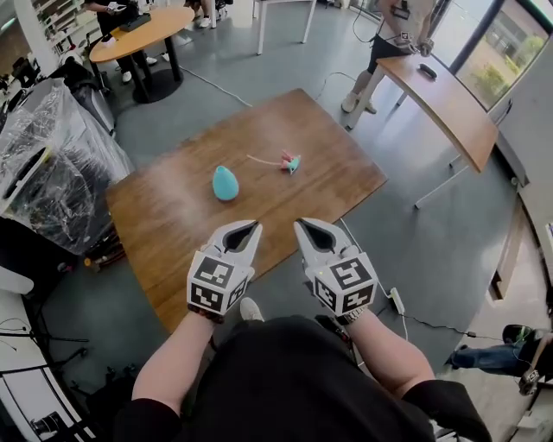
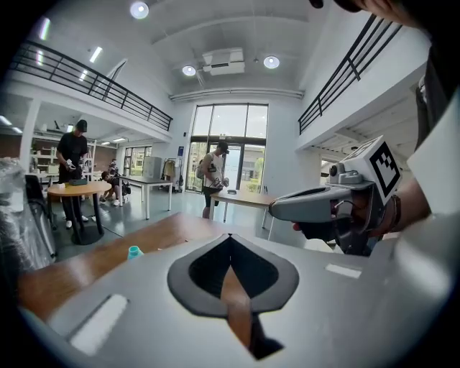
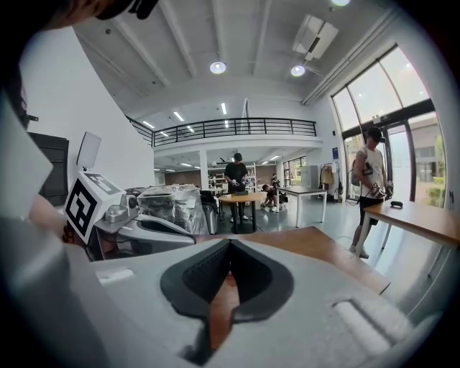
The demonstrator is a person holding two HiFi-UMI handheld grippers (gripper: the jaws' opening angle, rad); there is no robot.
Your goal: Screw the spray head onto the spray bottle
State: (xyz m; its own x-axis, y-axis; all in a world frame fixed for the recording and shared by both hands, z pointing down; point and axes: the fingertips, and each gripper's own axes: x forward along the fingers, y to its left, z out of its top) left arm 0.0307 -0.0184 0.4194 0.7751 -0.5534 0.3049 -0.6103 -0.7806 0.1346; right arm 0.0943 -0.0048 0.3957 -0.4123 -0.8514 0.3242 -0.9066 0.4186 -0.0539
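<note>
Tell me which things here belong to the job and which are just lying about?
For the job: teal egg-shaped plastic spray bottle; pink-and-teal spray head with white tube; brown wooden table under them.
Lying about: clear plastic-wrapped bundle; round wooden table; white floor power strip.

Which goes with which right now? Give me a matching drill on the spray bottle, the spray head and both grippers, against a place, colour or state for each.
Things:
1. spray bottle
2. spray head
3. left gripper
4. right gripper

Descriptions:
A. shut and empty, on the spray head's side
B. plain teal, on the table, no head fitted
C. shut and empty, on the bottle's side
D. pink and teal, lying apart from the bottle, farther across the table

Pairs: 1-B, 2-D, 3-C, 4-A.
</note>
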